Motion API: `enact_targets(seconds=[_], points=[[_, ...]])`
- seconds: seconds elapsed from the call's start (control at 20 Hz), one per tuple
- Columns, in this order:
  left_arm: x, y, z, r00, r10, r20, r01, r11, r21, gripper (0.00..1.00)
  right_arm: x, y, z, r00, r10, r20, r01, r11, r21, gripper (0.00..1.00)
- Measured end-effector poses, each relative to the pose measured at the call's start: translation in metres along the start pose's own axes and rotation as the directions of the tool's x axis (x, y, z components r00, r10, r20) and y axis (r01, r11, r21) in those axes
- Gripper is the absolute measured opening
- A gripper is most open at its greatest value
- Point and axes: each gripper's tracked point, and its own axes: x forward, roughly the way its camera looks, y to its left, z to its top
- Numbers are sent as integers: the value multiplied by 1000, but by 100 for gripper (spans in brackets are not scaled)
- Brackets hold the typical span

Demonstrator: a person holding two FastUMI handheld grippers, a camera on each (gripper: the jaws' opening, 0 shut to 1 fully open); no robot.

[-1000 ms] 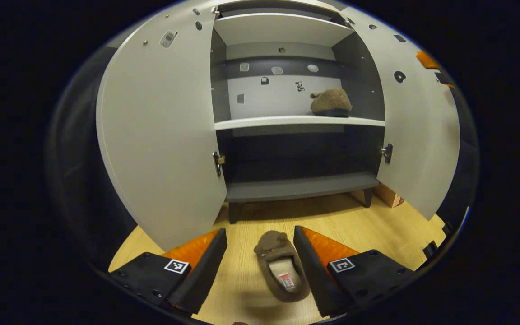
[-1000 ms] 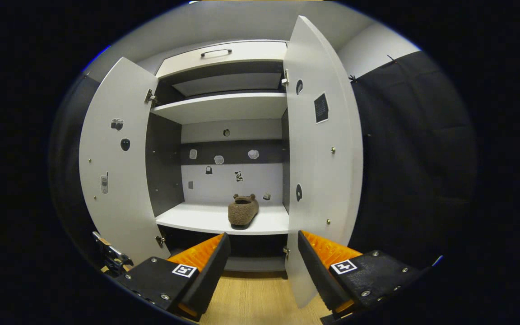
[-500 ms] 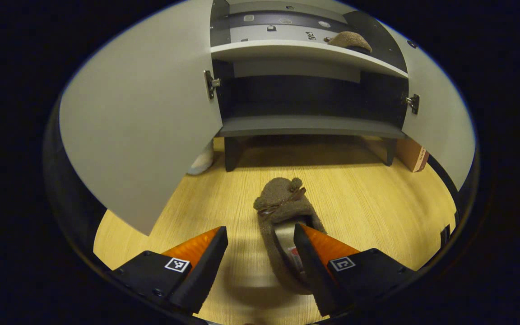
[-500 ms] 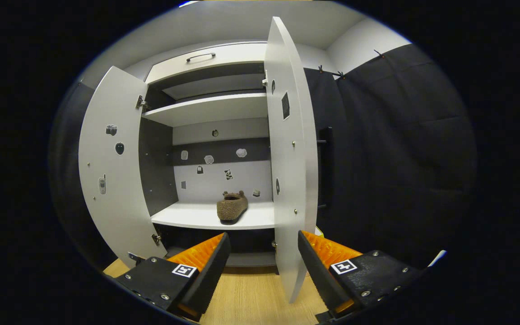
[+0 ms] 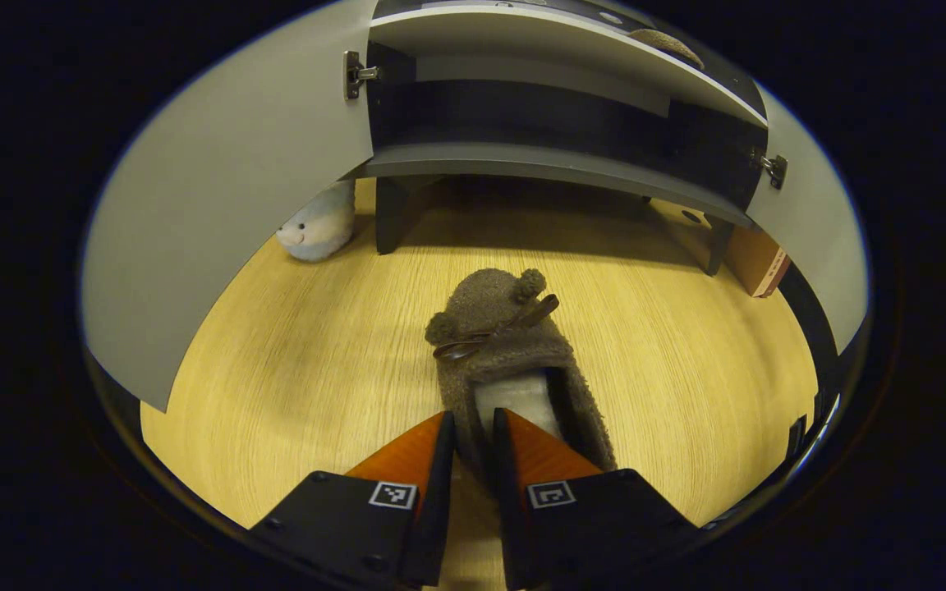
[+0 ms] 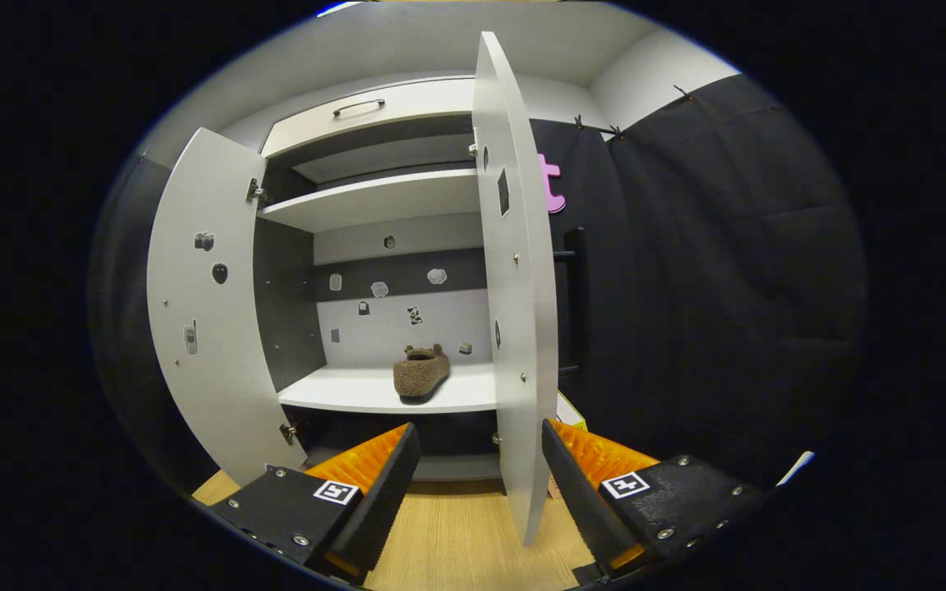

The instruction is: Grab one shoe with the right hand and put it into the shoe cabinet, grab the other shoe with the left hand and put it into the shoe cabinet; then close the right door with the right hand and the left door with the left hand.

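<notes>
Left hand-held gripper (image 5: 473, 435): low in the left gripper view, orange-faced fingers drawn nearly together, pinching the near left wall of the slipper's opening. One finger is outside the wall, the other inside the opening.

Brown fuzzy slipper (image 5: 506, 361): centre of the left gripper view, lying on the wooden floor (image 5: 300, 361), toe pointing toward the cabinet. Two small round ears and a thin bow sit on the toe; the pale insole shows in the opening.

Second slipper (image 6: 420, 371): centre of the right gripper view, resting on the white middle shelf (image 6: 374, 394) of the shoe cabinet (image 6: 391, 205), toward that shelf's right side. The same slipper (image 5: 670, 43) appears at the upper right of the left gripper view.

Right hand-held gripper (image 6: 477, 468): bottom of the right gripper view, fingers spread wide apart, nothing between them, held in front of the cabinet.

Right door (image 6: 514, 287): swung open, seen nearly edge-on at centre right of the right gripper view. Its lower edge shows between the spread fingers.

Left door (image 6: 206, 312): swung open at the left of the right gripper view, small stickers on its inner face. Also seen as the large pale panel (image 5: 227, 213) at the left of the left gripper view.

Soft toy (image 5: 319, 230): pale blue-grey, on the floor beside the cabinet's front leg, upper left of the left gripper view.

Cardboard box (image 5: 756, 261): on the floor at the right, beside the other leg.
</notes>
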Motion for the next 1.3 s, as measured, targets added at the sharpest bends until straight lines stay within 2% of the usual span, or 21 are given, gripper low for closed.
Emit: enact_targets(seconds=[0.1, 0.15, 0.3, 0.45, 0.5, 0.65, 0.75, 0.8, 1.0, 1.15, 1.3], points=[[-8, 5, 4, 1000, 5, -28, -5, 1000, 16, 10, -2, 0, 2, 1000, 5, 6, -5, 1000, 6, 92], [-7, 3, 6, 999, -3, -41, 4, 1000, 22, 7, -3, -1, 4, 1000, 4, 11, -4, 1000, 7, 92], [-34, -3, 36, 998, -42, -38, 41, 999, -12, 7, -8, -2, 9, 1000, 6, 27, -6, 1000, -1, 92], [-78, -12, 83, 997, -80, -12, 79, 996, -40, 7, -12, -2, 11, 999, 16, 34, -16, 1000, 5, 92], [-97, -10, 85, 995, -104, -1, 103, 993, -58, 7, -13, -3, 12, 999, 17, 36, -18, 1000, 8, 92], [-154, -15, 145, 987, -161, 30, 163, 981, -109, 7, -16, -5, 13, 999, 24, 42, -24, 1000, 17, 92], [-167, -22, 163, 982, -175, 76, 182, 980, -86, 7, -19, -6, 15, 999, 27, 47, -28, 999, 18, 92], [-195, -24, 185, 978, -180, 102, 188, 980, -72, 7, -21, -8, 16, 998, 27, 50, -28, 999, 19, 92], [-248, -38, 248, 957, -212, 200, 225, 973, -46, 7, -27, -15, 20, 998, 25, 59, -27, 999, 36, 92], [-260, -51, 295, 934, -225, 276, 242, 970, -29, 7, -31, -26, 24, 997, 7, 71, -10, 999, 36, 92], [-268, -38, 354, 919, -188, 345, 208, 978, -21, 7, -38, -36, 30, 997, -13, 82, 9, 999, 48, 92]])
